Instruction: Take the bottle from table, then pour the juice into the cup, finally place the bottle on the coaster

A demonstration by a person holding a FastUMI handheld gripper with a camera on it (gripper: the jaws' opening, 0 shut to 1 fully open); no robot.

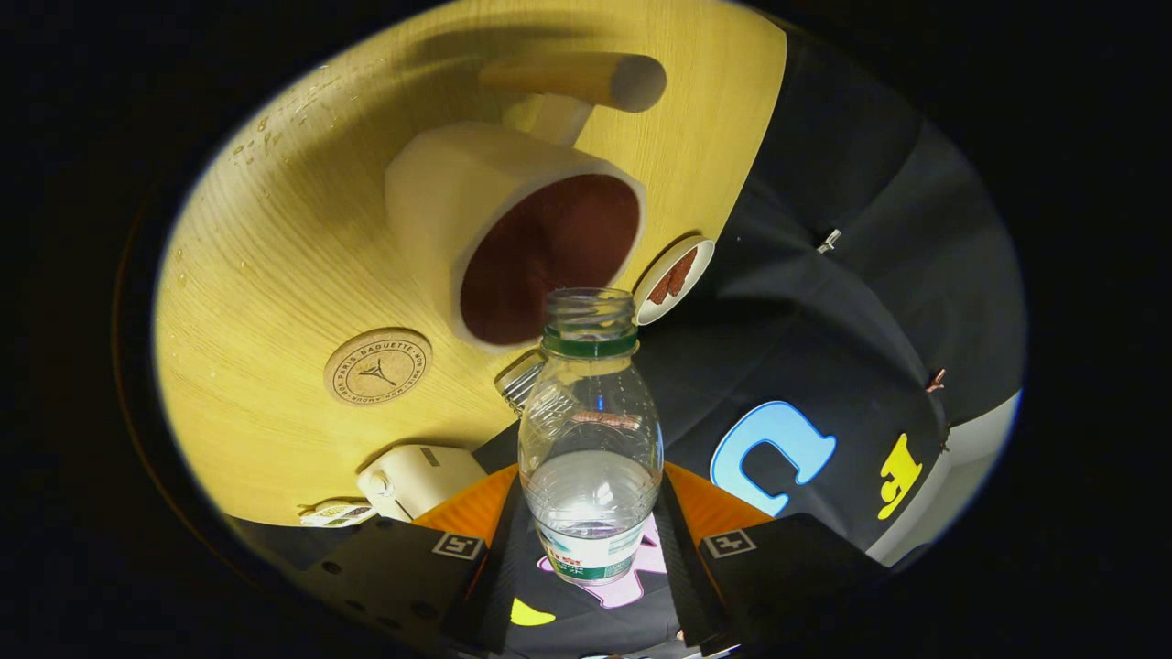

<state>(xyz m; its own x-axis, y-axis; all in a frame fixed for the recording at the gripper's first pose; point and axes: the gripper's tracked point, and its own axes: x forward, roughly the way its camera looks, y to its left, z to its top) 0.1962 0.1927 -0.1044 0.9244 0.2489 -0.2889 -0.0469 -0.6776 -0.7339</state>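
The tongs [591,540] are closed on the clear plastic bottle with the green neck ring [591,430], one finger pressing each side of its lower body at the bottom centre of the frame. The bottle has no cap, and clear liquid fills roughly its lower third.

The relation that matters is mouth to rim. The bottle's long axis runs from between the fingers straight up the frame, and its open mouth sits right against the lower edge of the cream-coloured cup with the dark reddish interior [513,233], which lies just beyond it at centre frame. The whole scene is canted, so the bottle seems already tilted towards the cup, though the liquid has not reached the neck. Judging from that, pouring is beginning, and further tilting along the same axis should send the stream into the opening; whether the mouth is truly over the rim or just short of it cannot be told.

The round cork coaster with printed lettering [377,367] lies on the pale wooden bench [275,256] to the left of the bottle's neck, close beside the cup's base and apart from it. That is where the bottle should go afterwards, a short swing leftward.
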